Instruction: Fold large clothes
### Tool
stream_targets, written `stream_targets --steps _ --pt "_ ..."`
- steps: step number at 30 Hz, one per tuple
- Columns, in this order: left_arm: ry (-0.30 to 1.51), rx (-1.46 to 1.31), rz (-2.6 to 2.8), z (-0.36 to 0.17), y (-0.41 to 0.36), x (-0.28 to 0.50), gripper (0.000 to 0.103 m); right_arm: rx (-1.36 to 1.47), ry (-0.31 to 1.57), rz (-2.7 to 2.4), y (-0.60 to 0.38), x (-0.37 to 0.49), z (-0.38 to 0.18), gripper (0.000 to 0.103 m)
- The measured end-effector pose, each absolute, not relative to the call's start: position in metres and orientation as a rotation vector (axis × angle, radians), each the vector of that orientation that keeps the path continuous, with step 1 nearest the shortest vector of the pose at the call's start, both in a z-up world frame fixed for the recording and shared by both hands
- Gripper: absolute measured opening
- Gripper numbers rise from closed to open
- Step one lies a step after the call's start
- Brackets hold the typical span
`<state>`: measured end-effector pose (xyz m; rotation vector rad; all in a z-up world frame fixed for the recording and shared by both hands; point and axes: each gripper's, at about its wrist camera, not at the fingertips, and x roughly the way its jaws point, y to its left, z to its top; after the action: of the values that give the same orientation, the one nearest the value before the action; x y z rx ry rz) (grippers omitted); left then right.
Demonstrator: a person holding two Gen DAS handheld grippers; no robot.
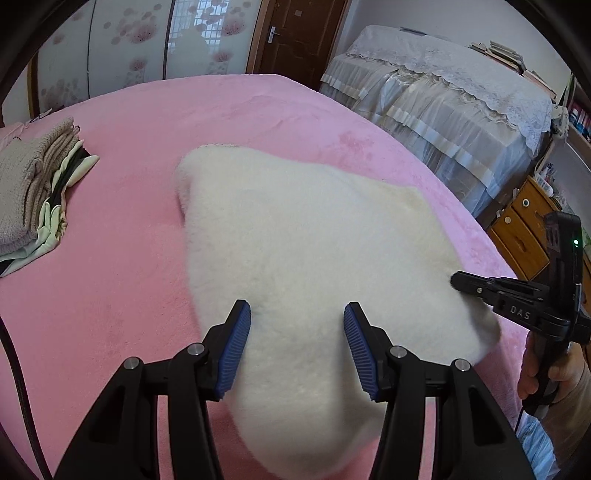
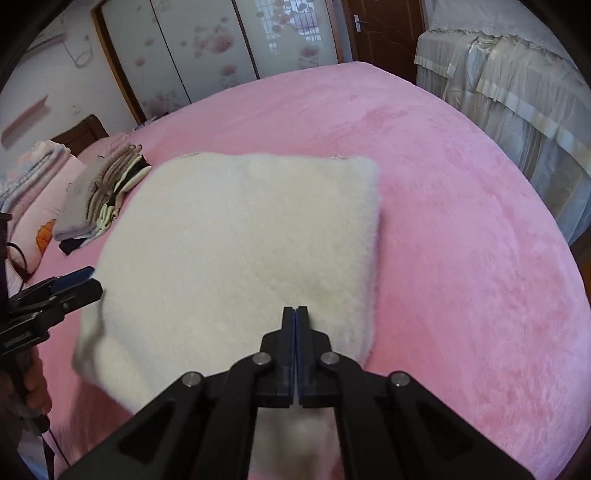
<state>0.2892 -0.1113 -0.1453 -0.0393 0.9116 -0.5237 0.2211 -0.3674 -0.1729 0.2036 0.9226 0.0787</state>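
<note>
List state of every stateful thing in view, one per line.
left gripper: open, fingers apart above the near edge of the garment
right gripper: shut; whether it pinches fleece cannot be told
white fleece garment: folded to a rough rectangle, flat on the pink bed cover
stack of clothes: folded, piled
brown door: closed

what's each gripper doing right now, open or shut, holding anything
Left gripper: open, over the white fleece garment, holding nothing.
Right gripper: jaws shut, over the garment; cannot tell if any fleece is pinched.
</note>
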Motion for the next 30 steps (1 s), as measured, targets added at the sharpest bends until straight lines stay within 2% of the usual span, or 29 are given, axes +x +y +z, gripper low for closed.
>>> stream_targets --steps 8,10,12,14,16,18,20,22,23,25,30 --pt "0.904 -0.031 -0.507 -0.145 -0.112 0.285 0.051 0.289 0.905 0.065 -0.369 0.224 -0.184 0.000" --pt "0.921 -0.054 -0.499 -0.143 -0.109 0.286 0.052 0.317 0.913 0.082 -0.370 0.223 -0.180 0.003" --pt "0.956 -0.080 -0.480 -0.142 -0.105 0.288 0.062 0.363 0.933 0.087 -0.374 0.223 -0.176 0.006" --pt "0.971 -0.104 -0.459 -0.137 -0.099 0.286 0.064 0.408 0.940 0.108 -0.374 0.221 -0.169 0.019" --pt "0.965 -0.101 -0.452 -0.127 -0.096 0.281 0.065 0.420 0.943 0.143 -0.368 0.217 -0.161 0.050" --pt "0.953 -0.086 -0.446 -0.114 -0.095 0.274 0.071 0.394 0.941 0.139 -0.359 0.211 -0.149 0.062" --pt "0.948 -0.077 -0.434 -0.102 -0.094 0.267 0.075 0.390 0.947 0.126 -0.355 0.204 -0.141 0.062" --pt "0.950 -0.067 -0.433 -0.089 -0.093 0.259 0.076 0.427 0.955 0.137 -0.355 0.196 -0.135 0.063" --pt "0.957 -0.060 -0.431 -0.084 -0.093 0.257 0.076 0.437 0.961 0.136 -0.354 0.192 -0.132 0.066" --pt "0.973 -0.047 -0.412 -0.075 -0.092 0.252 0.076 0.436 0.969 0.120 -0.353 0.184 -0.122 0.077" --pt "0.942 -0.016 -0.423 -0.049 -0.090 0.237 0.076 0.439 0.953 0.111 -0.357 0.168 -0.092 0.088"
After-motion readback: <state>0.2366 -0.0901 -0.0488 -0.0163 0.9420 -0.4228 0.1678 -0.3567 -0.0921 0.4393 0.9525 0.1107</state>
